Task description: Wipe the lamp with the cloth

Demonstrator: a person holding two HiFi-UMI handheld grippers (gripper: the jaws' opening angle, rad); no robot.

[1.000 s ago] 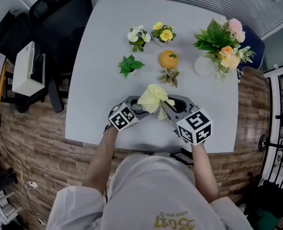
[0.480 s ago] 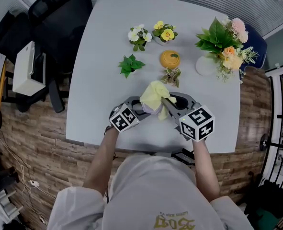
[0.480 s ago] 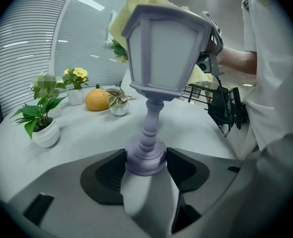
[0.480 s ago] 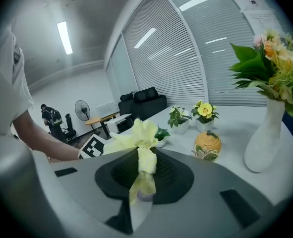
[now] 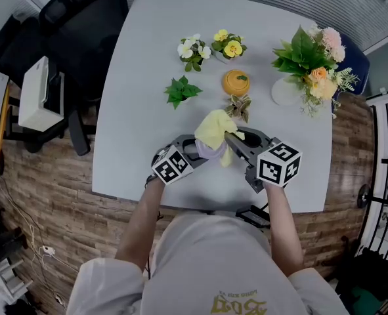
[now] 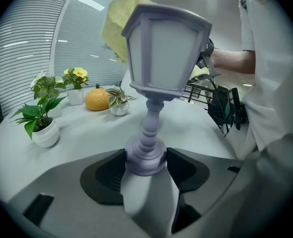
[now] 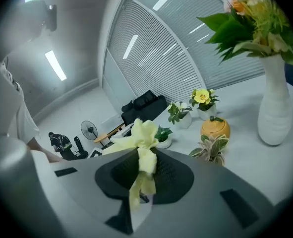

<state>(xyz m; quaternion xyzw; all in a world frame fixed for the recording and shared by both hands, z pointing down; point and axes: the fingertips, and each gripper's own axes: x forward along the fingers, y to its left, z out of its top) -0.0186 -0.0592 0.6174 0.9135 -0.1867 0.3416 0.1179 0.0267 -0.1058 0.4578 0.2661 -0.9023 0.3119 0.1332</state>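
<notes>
Several potted plants point(image 5: 180, 89) are standing on the pale counter point(image 5: 141, 77) over wood flooring point(image 5: 49, 176); the left gripper point(image 6: 145, 157) is clamping the lamp point(image 6: 163, 53) by its base, the right gripper point(image 7: 144, 170) pinching the cloth point(image 5: 215, 126) that is partly hiding its top.

Lamp point(image 5: 207, 151): over the near part of the table point(image 5: 141, 77), base between the left gripper's point(image 5: 198, 147) jaws.
Cloth point(image 5: 216, 128): draped on the lamp's top, pinched by the right gripper point(image 5: 232, 138), just right of the lamp.
Potted plants point(image 5: 181, 89): behind the lamp, mid-table.
Vase point(image 5: 284, 92): far right, behind the right gripper.
Chair point(image 5: 82, 25): left of the table.
</notes>
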